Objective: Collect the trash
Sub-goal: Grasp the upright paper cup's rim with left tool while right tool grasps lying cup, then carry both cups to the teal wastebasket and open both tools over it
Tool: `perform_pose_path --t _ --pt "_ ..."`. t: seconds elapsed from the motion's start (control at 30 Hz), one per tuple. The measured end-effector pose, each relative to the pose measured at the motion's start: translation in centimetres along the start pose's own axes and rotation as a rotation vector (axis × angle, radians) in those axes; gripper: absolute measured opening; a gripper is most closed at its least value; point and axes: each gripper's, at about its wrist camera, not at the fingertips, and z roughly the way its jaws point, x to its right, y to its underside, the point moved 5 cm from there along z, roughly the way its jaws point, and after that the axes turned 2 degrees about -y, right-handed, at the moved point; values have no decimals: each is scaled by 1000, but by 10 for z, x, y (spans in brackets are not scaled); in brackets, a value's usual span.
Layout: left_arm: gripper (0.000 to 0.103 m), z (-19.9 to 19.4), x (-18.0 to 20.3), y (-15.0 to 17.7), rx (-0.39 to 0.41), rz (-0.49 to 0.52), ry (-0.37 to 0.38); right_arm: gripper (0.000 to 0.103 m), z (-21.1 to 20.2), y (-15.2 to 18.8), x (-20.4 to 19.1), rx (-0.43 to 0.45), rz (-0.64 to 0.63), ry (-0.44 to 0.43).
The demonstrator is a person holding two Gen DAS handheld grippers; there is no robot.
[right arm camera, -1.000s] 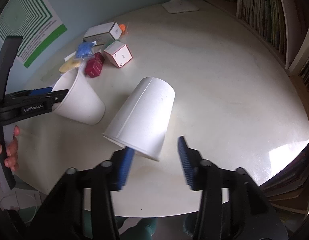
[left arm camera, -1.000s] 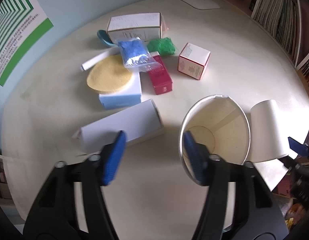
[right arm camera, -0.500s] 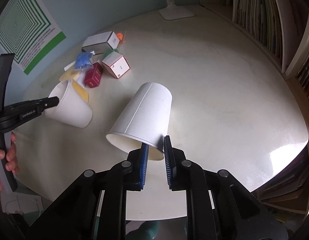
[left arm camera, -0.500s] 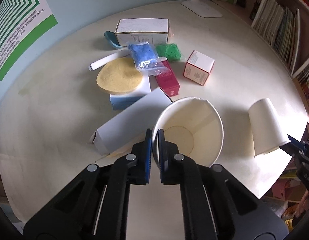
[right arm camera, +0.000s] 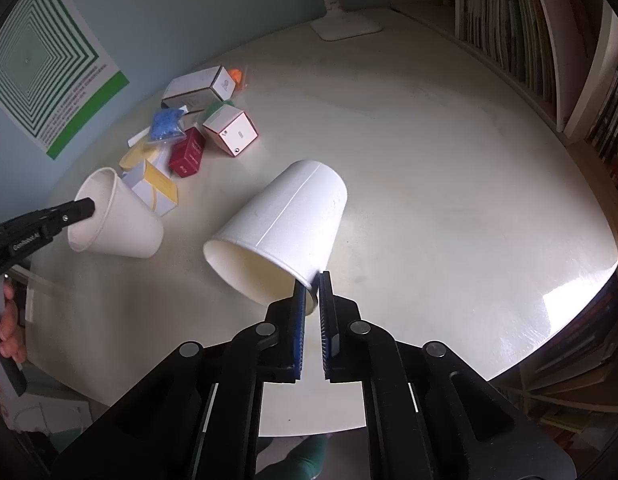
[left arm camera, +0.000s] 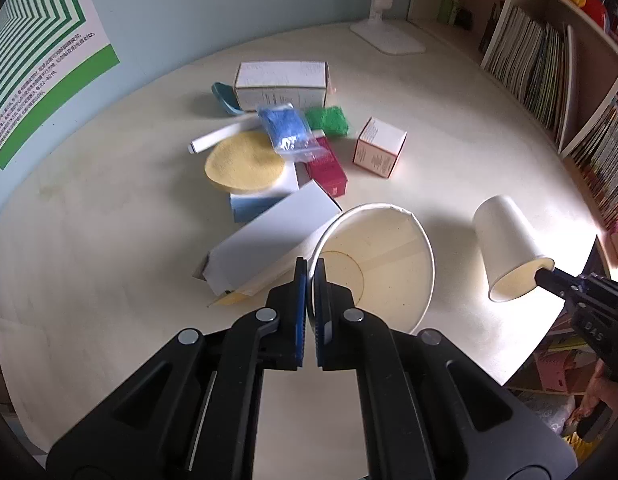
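Note:
Two white paper cups are held over the round cream table point(left arm camera: 109, 220). In the left wrist view my left gripper point(left arm camera: 309, 268) pinches the near rim of one paper cup point(left arm camera: 381, 264); its jaws are just closing on the rim, and the cup's open mouth faces the camera. The right wrist view shows my right gripper point(right arm camera: 311, 280) closing its jaws on the lower rim of the second paper cup point(right arm camera: 293, 216), which lies tilted with its base pointing away. Each view also catches the other cup point(left arm camera: 505, 240) point(right arm camera: 117, 224) and the other gripper point(left arm camera: 549, 272) point(right arm camera: 85, 206).
A pile of trash lies behind the cups: a long white box point(left arm camera: 269, 240), a yellow sponge point(left arm camera: 245, 162), a blue bag point(left arm camera: 287, 128), a green scrubber point(left arm camera: 329, 120), a red box point(left arm camera: 327, 166), more cartons. A lamp base point(left arm camera: 389, 36) and bookshelves point(left arm camera: 549, 60) border the far right.
Both grippers went from open around the cup rims to shut on them. The left cup rose and swung towards the middle of its view; the right cup stayed where it was.

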Motion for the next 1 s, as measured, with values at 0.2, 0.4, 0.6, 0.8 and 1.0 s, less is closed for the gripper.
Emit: perform_pose_path --t 0.2,0.4,0.6,0.8,1.0 --pt "2 -2 -12 3 1 -30 25 5 -2 0 -2 10 8 -4" --pt "2 16 -37 22 -40 -66 17 5 4 6 -10 -4 -15 -2" --pt "2 17 -56 36 -62 -101 45 5 8 13 -13 -21 -19 -5" --pt "2 10 -64 46 -68 -120 68 4 6 11 -15 -11 -20 -17" --pt "2 7 -61 52 -77 -111 86 4 2 9 -15 4 -15 -25"
